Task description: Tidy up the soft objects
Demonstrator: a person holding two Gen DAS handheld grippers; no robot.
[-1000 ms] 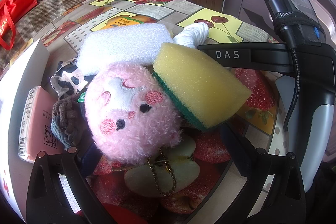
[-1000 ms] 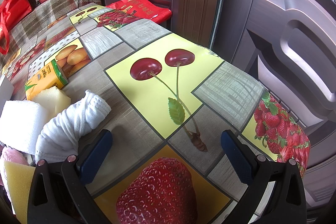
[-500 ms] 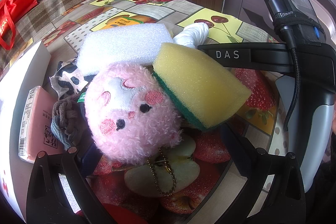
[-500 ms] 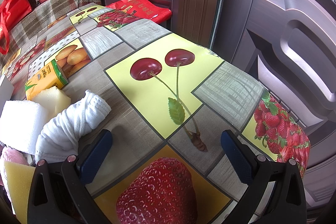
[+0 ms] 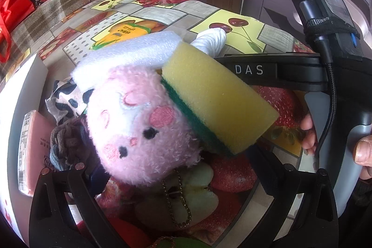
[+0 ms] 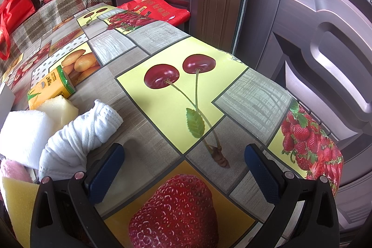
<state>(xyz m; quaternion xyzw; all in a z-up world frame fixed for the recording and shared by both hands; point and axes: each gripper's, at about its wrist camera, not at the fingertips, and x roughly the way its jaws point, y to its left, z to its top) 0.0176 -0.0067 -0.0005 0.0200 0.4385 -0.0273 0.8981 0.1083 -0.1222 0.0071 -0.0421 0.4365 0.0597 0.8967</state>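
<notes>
A pink plush toy (image 5: 144, 127) lies on the fruit-print tablecloth (image 6: 162, 108), just ahead of my left gripper (image 5: 181, 172). That gripper is open, and the toy's bead chain hangs between the fingers. A yellow sponge with a green underside (image 5: 216, 97) leans on the toy. A white foam block (image 5: 130, 52) rests on top of the toy. A rolled white cloth (image 6: 81, 134) lies beyond them, just left of my right gripper (image 6: 183, 169), which is open over a printed strawberry with nothing between its fingers.
A cow-print cloth (image 5: 62, 94), a grey knitted piece (image 5: 65, 143) and a pink packet (image 5: 34, 143) sit left of the toy, by a white box wall (image 5: 14, 108). A yellow tissue pack (image 6: 51, 87) and pale foam (image 6: 58, 108) lie further back. The table edge (image 6: 325, 155) faces a door.
Both grippers and the soft objects stay where they were. In the left wrist view, a hand's fingers now show on the right gripper's handle.
</notes>
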